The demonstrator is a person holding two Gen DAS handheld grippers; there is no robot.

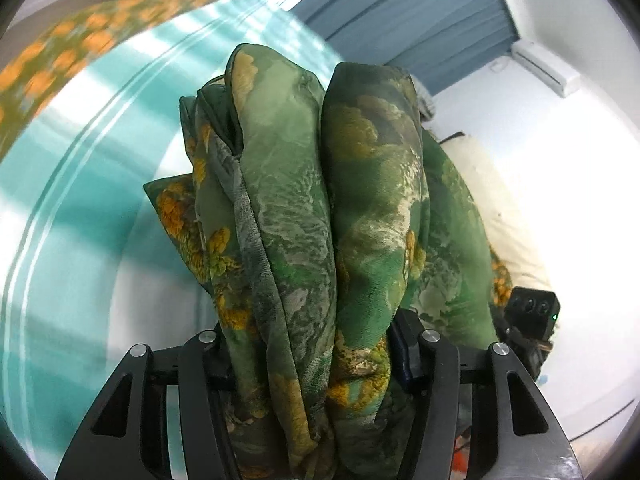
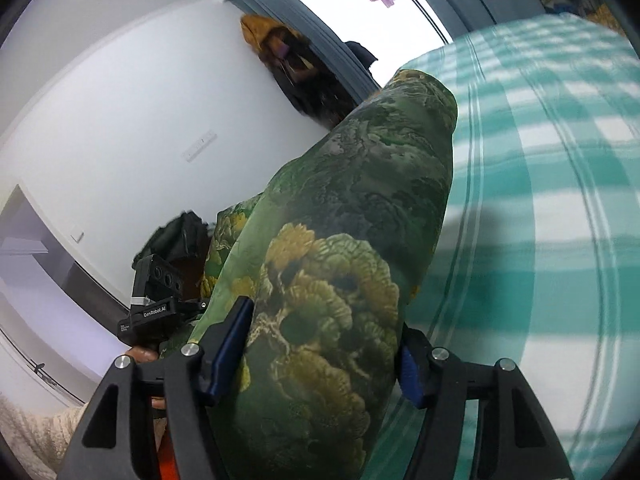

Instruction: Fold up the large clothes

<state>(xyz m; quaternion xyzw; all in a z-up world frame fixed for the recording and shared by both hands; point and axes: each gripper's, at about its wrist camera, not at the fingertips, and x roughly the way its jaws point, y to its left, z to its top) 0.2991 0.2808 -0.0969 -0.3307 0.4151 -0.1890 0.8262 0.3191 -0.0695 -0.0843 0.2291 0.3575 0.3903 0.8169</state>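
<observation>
Garment [image 1: 288, 216], green floral, hangs bunched above the checked bedsheet [image 2: 540, 208]; left gripper [image 1: 312, 344] and right gripper [image 2: 324, 340] each clamp a gathered portion. No flat fold visible; folding judged mostly remaining.

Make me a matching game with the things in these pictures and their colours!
Things:
1. garment
2. bed sheet
3. curtain
4. air conditioner

Colours:
A. white
B. green with yellow-orange flowers
C. grey-blue
D. teal and white checks

Pairs: 1-B, 2-D, 3-C, 4-A.

Both the left gripper and the right gripper have their jaws closed on the garment.
</observation>
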